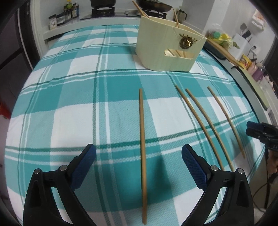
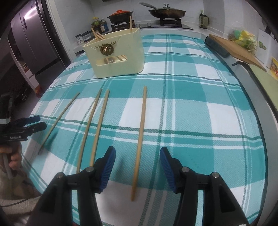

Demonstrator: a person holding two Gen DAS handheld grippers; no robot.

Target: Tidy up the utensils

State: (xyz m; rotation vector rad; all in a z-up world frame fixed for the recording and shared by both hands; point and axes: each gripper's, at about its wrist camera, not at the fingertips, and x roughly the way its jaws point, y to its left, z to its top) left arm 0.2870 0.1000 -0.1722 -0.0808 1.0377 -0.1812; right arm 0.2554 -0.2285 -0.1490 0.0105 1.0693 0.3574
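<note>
Four wooden chopsticks lie side by side on the teal plaid tablecloth. My left gripper is open wide above the near end of the leftmost chopstick, which runs between the jaws with the pads clear of it. My right gripper is open more narrowly over the rightmost chopstick, pads clear of it too. A close pair of chopsticks lies between those two. The cream utensil holder stands at the back with a few chopsticks inside. Each gripper shows at the other view's edge: right, left.
A stove with a pan and a pot stands behind the table, with bottles beside it. A wooden cutting board lies off the right edge. A steel fridge stands at the left. A person's hand holds the left gripper.
</note>
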